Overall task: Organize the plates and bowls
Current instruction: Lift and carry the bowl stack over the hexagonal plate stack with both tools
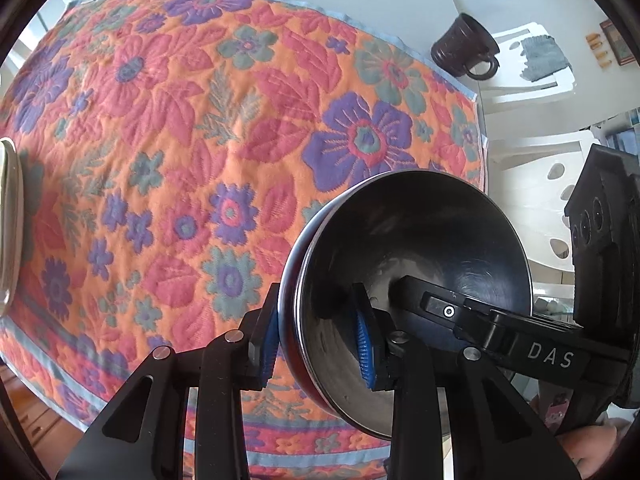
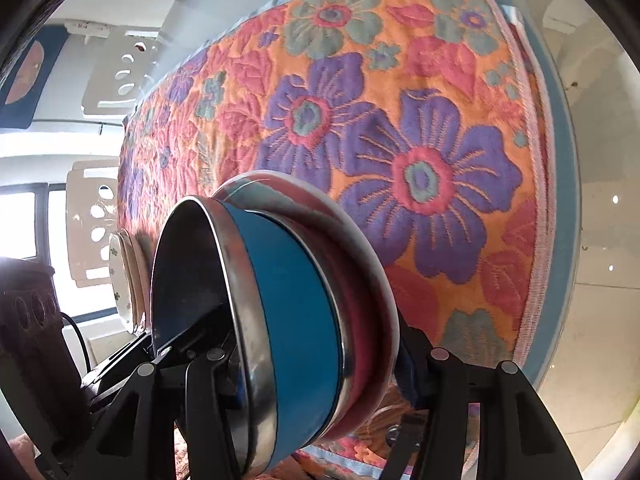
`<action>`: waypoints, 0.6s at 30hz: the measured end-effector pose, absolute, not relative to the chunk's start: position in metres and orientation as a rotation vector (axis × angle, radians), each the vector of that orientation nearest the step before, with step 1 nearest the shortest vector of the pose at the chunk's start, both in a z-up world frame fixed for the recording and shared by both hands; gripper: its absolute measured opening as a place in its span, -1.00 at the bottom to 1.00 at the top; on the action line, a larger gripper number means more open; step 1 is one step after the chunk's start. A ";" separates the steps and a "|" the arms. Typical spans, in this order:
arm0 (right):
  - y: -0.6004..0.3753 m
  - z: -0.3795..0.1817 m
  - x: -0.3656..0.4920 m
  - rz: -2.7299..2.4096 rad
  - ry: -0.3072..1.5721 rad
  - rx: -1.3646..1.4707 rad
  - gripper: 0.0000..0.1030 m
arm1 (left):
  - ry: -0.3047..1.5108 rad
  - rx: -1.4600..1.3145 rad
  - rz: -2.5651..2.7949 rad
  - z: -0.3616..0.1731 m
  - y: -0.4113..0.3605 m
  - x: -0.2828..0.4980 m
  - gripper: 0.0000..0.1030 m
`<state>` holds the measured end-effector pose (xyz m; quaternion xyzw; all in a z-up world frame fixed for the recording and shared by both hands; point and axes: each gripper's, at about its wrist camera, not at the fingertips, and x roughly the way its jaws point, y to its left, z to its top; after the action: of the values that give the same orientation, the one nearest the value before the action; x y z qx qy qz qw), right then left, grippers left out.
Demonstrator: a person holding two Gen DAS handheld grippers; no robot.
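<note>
Left wrist view: left tongs clamp the empty steel bowl's rim. Right tongs grip the nested stack: blue bowl, pink bowl.

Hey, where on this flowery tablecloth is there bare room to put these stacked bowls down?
The wide middle of the floral tablecloth lies bare, between the white plates at its left edge and the dark brown mug off its far corner. The near right is crowded by the stacked metal bowls.

Three nested bowls, two stacked plates, one brown mug, two tools, one floral cloth
</note>
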<state>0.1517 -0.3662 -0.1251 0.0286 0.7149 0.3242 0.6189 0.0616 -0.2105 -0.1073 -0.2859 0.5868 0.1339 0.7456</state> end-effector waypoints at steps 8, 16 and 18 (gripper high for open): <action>-0.339 -0.117 0.149 0.770 1.644 0.029 0.03 | 1.271 -0.664 0.316 -0.100 -0.185 0.046 -0.46; -0.304 -0.100 0.144 0.782 1.619 -0.009 0.03 | 1.232 -0.687 0.333 -0.084 -0.155 0.033 -0.46; -0.291 -0.095 0.140 0.788 1.617 -0.023 0.03 | 1.226 -0.701 0.341 -0.080 -0.145 0.028 -0.46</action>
<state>0.1398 -0.2913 -0.0951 -0.0100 0.7039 0.3428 0.6220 0.0276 -0.1445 -0.0802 -0.3204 0.5607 0.1560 0.7474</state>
